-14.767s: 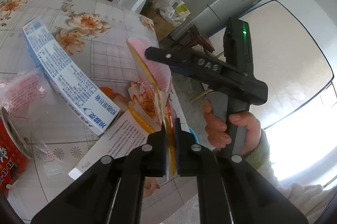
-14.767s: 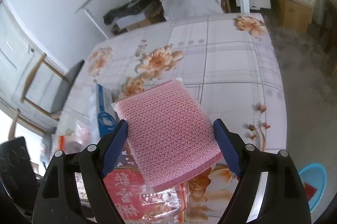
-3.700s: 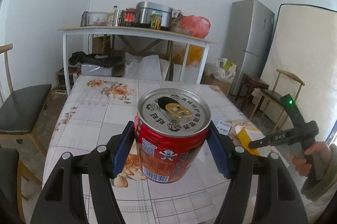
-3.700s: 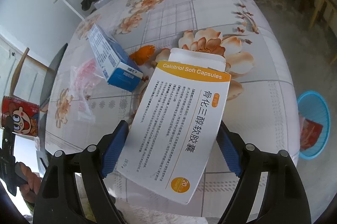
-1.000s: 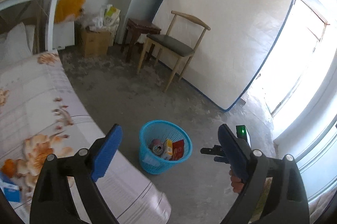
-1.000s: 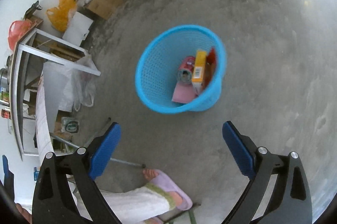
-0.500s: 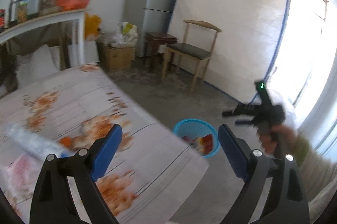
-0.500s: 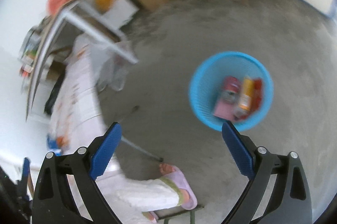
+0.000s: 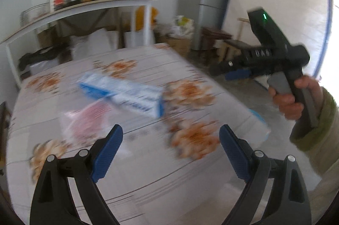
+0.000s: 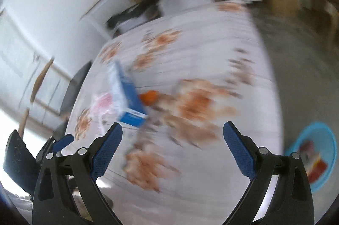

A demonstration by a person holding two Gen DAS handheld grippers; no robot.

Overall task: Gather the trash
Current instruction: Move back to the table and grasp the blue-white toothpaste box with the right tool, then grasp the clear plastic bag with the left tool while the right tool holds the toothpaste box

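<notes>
Both tools gaping, empty. I'm eyeing the blue box (image 9: pixel 125 93) lying mid-worktop (image 9: pixel 148 172), ahead of my left tool (image 9: pixel 169 148), long axis running far-left to near-right. Right tool (image 10: pixel 171 146) sitting similarly near.

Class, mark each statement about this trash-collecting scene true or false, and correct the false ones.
1. Both sets of tongs are open and hold nothing. True: the left tongs and the right tongs each gape with nothing between the pads.
2. A blue and white box lies on the flowered table. True.
3. The blue basket stands on the table. False: it stands on the floor beside the table.
4. The basket has nothing in it. False: red and pink items show inside it.
5. A pink-tinted plastic wrapper lies on the table near the box. True.
6. A red drink can stands on the table. False: no can shows on the table.
</notes>
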